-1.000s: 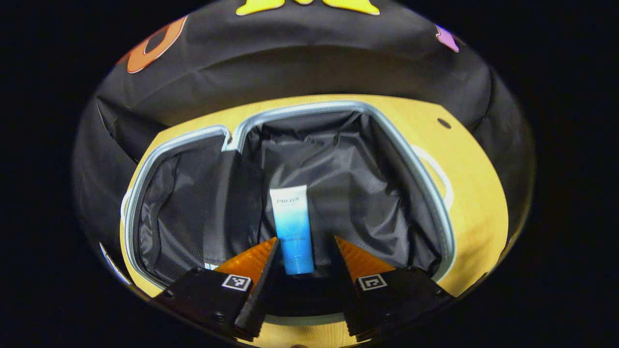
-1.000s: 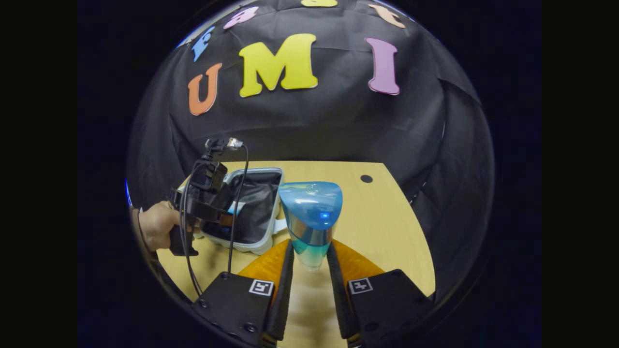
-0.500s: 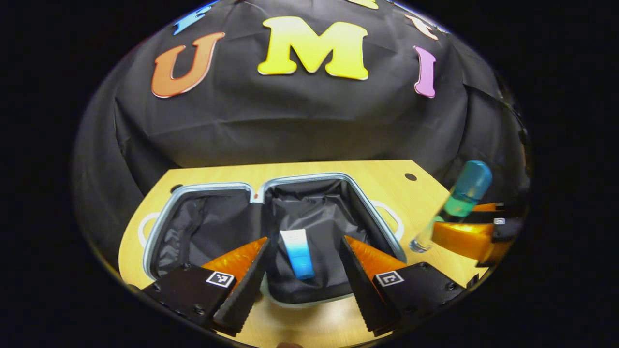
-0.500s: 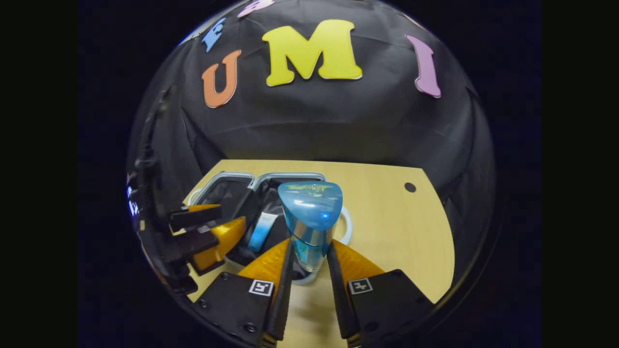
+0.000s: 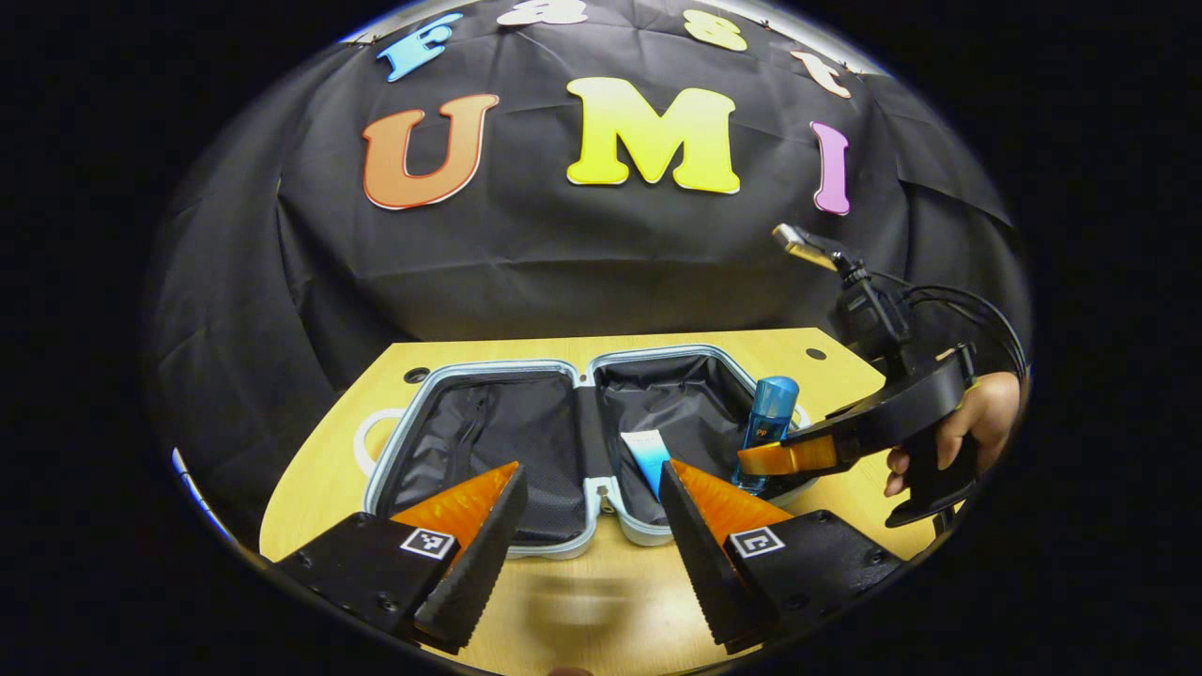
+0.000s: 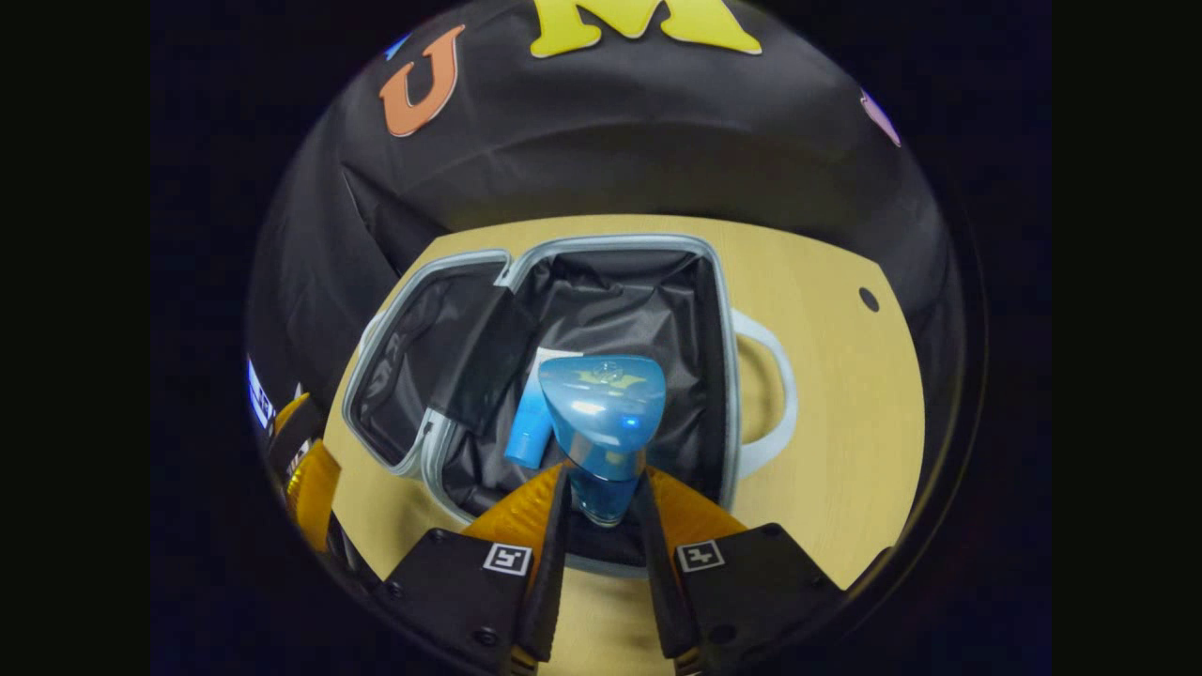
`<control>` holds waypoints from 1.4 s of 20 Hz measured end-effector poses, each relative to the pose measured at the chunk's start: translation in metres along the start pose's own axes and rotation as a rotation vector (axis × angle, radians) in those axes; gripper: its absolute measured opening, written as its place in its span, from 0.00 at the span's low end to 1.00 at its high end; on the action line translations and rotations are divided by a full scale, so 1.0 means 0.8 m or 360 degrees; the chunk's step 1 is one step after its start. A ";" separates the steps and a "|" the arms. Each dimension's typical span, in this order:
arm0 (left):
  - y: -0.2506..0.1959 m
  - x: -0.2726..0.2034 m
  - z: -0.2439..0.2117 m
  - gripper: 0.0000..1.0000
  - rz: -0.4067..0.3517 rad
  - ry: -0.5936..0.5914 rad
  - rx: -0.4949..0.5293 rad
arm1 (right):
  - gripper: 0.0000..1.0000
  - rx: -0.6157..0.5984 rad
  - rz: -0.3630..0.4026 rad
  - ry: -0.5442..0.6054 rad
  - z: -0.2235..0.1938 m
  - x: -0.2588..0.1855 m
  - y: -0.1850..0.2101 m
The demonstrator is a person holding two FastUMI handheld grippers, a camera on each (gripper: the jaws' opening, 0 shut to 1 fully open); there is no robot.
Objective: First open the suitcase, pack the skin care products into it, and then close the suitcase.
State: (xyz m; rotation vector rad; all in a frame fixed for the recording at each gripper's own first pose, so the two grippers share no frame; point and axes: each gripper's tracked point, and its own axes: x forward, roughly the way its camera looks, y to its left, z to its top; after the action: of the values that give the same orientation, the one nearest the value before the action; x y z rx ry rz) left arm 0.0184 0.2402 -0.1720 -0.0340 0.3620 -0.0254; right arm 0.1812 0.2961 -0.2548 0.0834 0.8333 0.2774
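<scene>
The suitcase [image 5: 563, 451] lies open on the worktop [image 5: 582, 601] just ahead of the left tongs [image 5: 587, 498], which are spread wide and hold nothing. The right tongs [image 6: 599, 493] pinch a blue bottle [image 6: 601, 422] over the suitcase's right half, with a tube [image 6: 528, 434] lying on the lining just left of them.

Open suitcase [image 5: 563, 441]: left half free; right half crowded by tube [image 5: 648, 460] and bottle [image 5: 768, 422] pinched in right gripper [image 6: 601, 498]; bare worktop [image 6: 845, 422] beside
</scene>
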 end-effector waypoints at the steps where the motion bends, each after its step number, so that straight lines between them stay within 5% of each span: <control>1: 0.007 -0.003 0.002 0.90 0.0009 -0.0010 -0.0008 | 0.39 0.0004 -0.0012 0.0016 -0.001 0.001 0.002; 12: 0.098 0.006 -0.004 0.90 0.0207 -0.0031 -0.0151 | 0.39 0.0195 -0.0113 0.0175 0.015 0.062 0.005; 16: 0.146 0.010 -0.007 0.91 0.0324 -0.0016 -0.0157 | 0.38 0.0195 -0.0136 0.0108 0.035 0.062 0.002; 20: 0.191 0.022 -0.009 0.91 0.0357 -0.0021 -0.0341 | 0.39 0.0160 -0.0132 0.0061 0.043 0.040 0.008; 23: 0.227 0.039 -0.017 0.92 0.0390 -0.0010 -0.0537 | 0.67 0.0118 -0.0134 -0.0022 0.051 0.006 0.014; 24: 0.244 0.046 -0.021 0.92 0.0422 -0.0004 -0.0590 | 0.63 0.0119 -0.0127 -0.0051 0.052 -0.011 0.018; 28: 0.295 0.071 -0.055 0.95 0.0504 0.0055 -0.0817 | 0.74 0.0075 -0.0088 -0.0186 0.042 -0.097 0.037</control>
State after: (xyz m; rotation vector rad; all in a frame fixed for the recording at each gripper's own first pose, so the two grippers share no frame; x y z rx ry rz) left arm 0.0603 0.4732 -0.2421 -0.4835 0.3977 0.3816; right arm 0.1503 0.3043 -0.1711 0.1192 0.7248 0.1990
